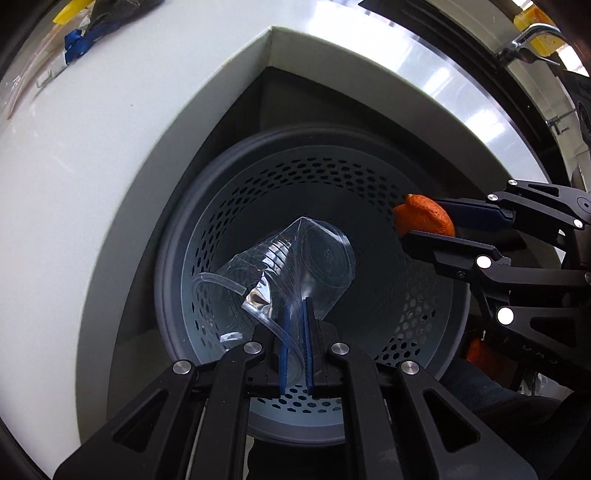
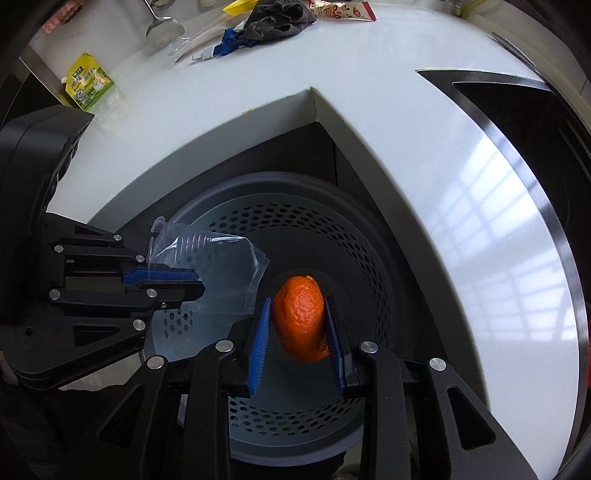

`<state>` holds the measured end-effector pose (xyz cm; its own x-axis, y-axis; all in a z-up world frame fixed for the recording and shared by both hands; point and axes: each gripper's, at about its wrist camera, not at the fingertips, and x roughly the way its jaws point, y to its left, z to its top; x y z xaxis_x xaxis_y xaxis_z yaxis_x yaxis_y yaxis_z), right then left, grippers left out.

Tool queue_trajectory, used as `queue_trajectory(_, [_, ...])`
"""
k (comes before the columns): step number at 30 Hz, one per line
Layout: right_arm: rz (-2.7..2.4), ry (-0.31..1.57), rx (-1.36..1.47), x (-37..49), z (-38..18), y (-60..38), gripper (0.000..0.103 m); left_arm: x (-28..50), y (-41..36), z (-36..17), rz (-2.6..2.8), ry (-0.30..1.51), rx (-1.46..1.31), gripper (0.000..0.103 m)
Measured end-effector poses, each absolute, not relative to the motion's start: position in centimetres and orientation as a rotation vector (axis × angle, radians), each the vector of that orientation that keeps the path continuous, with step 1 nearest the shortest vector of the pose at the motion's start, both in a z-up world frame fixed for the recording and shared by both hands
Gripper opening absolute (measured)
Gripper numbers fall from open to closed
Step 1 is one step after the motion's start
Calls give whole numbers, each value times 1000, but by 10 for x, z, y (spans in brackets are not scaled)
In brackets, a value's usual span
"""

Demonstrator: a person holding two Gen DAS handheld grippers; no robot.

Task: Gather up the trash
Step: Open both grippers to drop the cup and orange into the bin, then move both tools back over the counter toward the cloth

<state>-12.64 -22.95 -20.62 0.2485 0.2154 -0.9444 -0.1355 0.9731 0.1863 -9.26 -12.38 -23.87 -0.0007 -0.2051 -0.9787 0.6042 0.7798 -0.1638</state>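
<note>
My left gripper point(image 1: 295, 314) is shut on a crushed clear plastic cup point(image 1: 291, 258) and holds it over the mouth of a grey perforated trash bin point(image 1: 369, 177) that stands below the counter corner. My right gripper point(image 2: 297, 306) is shut on an orange peel point(image 2: 301, 317) and holds it over the same bin point(image 2: 369, 258). The right gripper and its peel point(image 1: 423, 218) show at the right of the left wrist view. The left gripper point(image 2: 192, 280) with the cup point(image 2: 210, 269) shows at the left of the right wrist view.
A white countertop point(image 2: 369, 92) wraps around the bin's corner. On it lie a green snack packet point(image 2: 88, 86), a grey cloth point(image 2: 277, 20), a blue strap point(image 2: 232, 42), a spoon point(image 2: 162, 24) and a red-edged wrapper point(image 2: 340, 9). A faucet point(image 1: 528, 40) is at the far right.
</note>
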Motion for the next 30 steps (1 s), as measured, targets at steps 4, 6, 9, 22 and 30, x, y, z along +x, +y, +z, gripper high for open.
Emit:
queue_trajectory(4, [235,1302,70,-126,-207,-231,28,-95,-127,-243,-665,1448,351,7])
queue_trajectory(6, [233,1300,70,-124,-207,-231,28,-94,-129,-243,-671,1446,353,7])
queue_trajectory(9, [236,1300,67,-124,-207,-230,28,-93,-127,-241,-678,1441,355,7])
queue_trajectory(22, [234,1276,107,-125,-201,-235,59,-93,-116,-227,-646,1410,327,61])
queue_trajectory(30, [226,1192,148,-115,-169,-244,63,-82,-93,-186,-606,1297,242,77])
